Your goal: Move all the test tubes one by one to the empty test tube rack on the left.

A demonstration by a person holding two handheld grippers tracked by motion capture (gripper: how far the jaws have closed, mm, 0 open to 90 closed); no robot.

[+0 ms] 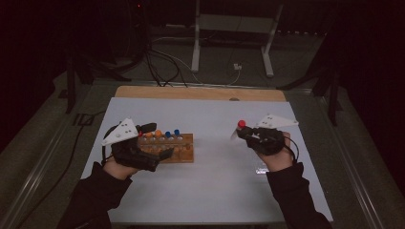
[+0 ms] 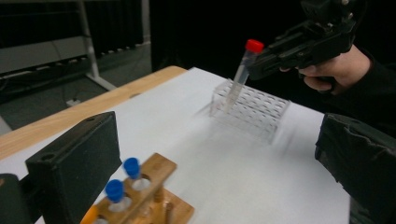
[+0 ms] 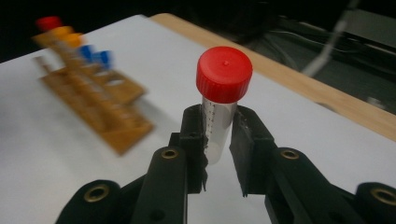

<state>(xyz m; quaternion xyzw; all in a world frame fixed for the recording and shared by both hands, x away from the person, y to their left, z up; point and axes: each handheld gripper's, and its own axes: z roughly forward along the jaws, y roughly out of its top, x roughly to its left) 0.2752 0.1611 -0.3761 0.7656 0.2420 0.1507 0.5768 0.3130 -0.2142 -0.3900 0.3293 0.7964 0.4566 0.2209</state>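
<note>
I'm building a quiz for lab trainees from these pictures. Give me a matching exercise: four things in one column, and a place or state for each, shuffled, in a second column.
Things
1. red-capped clear plastic tube
2. wooden tube rack
3. clear plastic grid rack
4. left gripper

Places or states
A. lies on the white sheet, no tubes in it
B. clamped between the right gripper's jaws
C. open, jaws on either side of the wooden rack
D. holds blue-capped and orange-capped tubes

Pairs: 1-B, 2-D, 3-A, 4-C
</note>
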